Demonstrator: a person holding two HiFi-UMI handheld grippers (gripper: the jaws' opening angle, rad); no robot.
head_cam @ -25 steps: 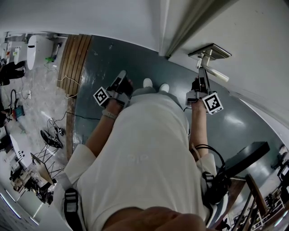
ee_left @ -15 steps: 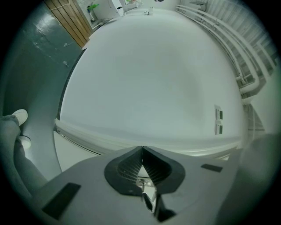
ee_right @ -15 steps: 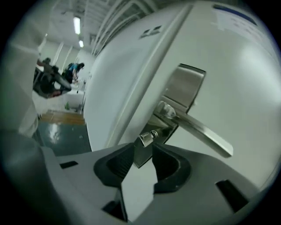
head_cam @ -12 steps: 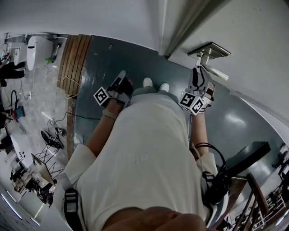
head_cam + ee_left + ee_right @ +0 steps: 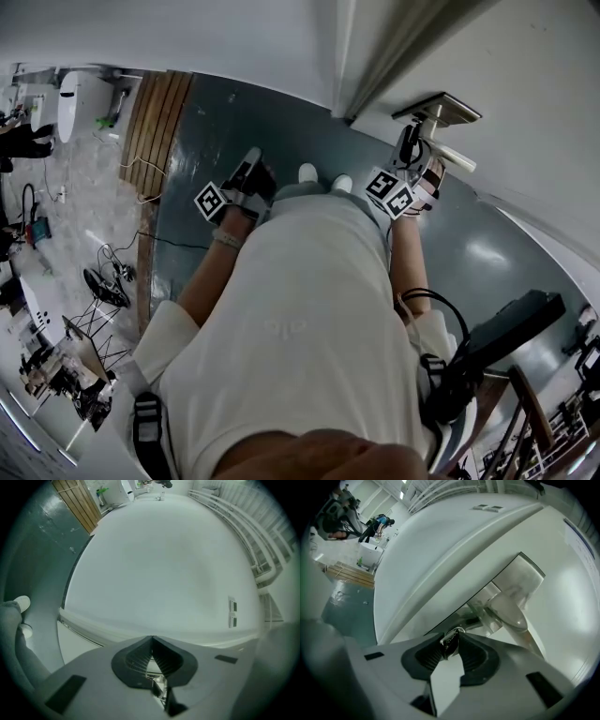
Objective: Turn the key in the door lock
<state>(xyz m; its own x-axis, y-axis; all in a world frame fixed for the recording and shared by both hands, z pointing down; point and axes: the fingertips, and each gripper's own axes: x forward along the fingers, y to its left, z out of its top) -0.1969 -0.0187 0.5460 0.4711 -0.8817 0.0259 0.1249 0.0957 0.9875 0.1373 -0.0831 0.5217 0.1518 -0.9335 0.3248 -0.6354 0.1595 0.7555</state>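
Looking down, the person's shirt [image 5: 300,319] fills the lower middle of the head view, with two shoes [image 5: 319,174] at its upper edge on a dull grey-green floor [image 5: 281,122]. The left gripper [image 5: 253,154] hangs left of the shoes over that floor, touching nothing. In its own view its claw is pressed together with nothing between, facing a plain white wall [image 5: 164,564].

The right gripper [image 5: 410,142] sits at upper right of the head view, right against the door [image 5: 525,112] and under the handle [image 5: 450,152]. In the right gripper view its claw pinches the key [image 5: 450,640] at the tips. The key points at the metal plate [image 5: 525,573] that carries the handle. Jaws and key hide the keyhole itself.

The door's edge [image 5: 375,56] runs as a grey band from the top middle of the head view down to the floor beside the plate. White wall lies to its left and the door face to its right. The handle juts out of the door just above the right gripper, so space there is tight.

The floor spreads wide at centre and at right. A black bar [image 5: 511,323] crosses it at lower right. Wooden boards [image 5: 155,122] bound it at upper left, and beyond them a pale floor holds cables [image 5: 103,281] and stands. A second person [image 5: 382,522] stands far off at upper left of the right gripper view.
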